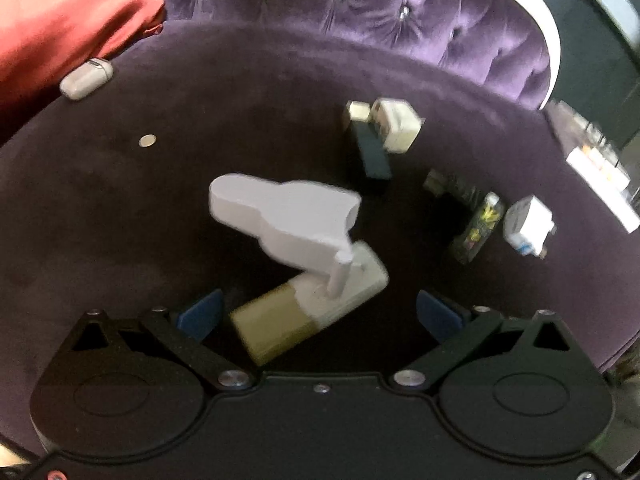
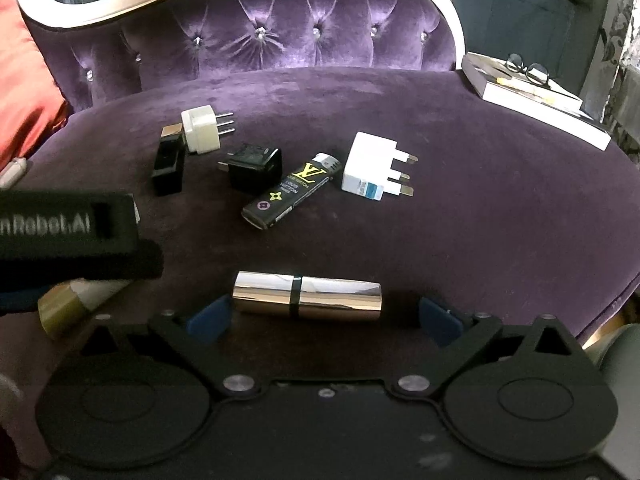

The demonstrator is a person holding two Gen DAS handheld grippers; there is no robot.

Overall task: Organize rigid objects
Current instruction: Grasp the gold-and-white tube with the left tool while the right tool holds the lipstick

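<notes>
In the right wrist view my right gripper (image 2: 323,318) is open, low over the purple velvet seat (image 2: 480,220). A shiny rose-gold lipstick tube (image 2: 306,294) lies crosswise just ahead of its blue pads (image 2: 208,318), touching neither. In the left wrist view my left gripper (image 1: 319,314) is open too. A cream-and-gold tube (image 1: 308,308) lies slanted between its pads (image 1: 200,314), and a blurred white flat piece (image 1: 280,216) with a short peg rests on it. The left gripper's black body (image 2: 60,232) shows at the right view's left edge, above the gold tube end (image 2: 68,308).
Mid-seat lie a cream pin adapter (image 2: 202,132), a black tube (image 2: 168,168), a black charger cube (image 2: 254,170), a black lighter with a yellow logo (image 2: 290,190) and a white three-pin plug (image 2: 374,170). A white case (image 1: 86,78) and coin (image 1: 147,141) lie left, by a red cushion (image 1: 60,20). A book with glasses (image 2: 528,88) sits right.
</notes>
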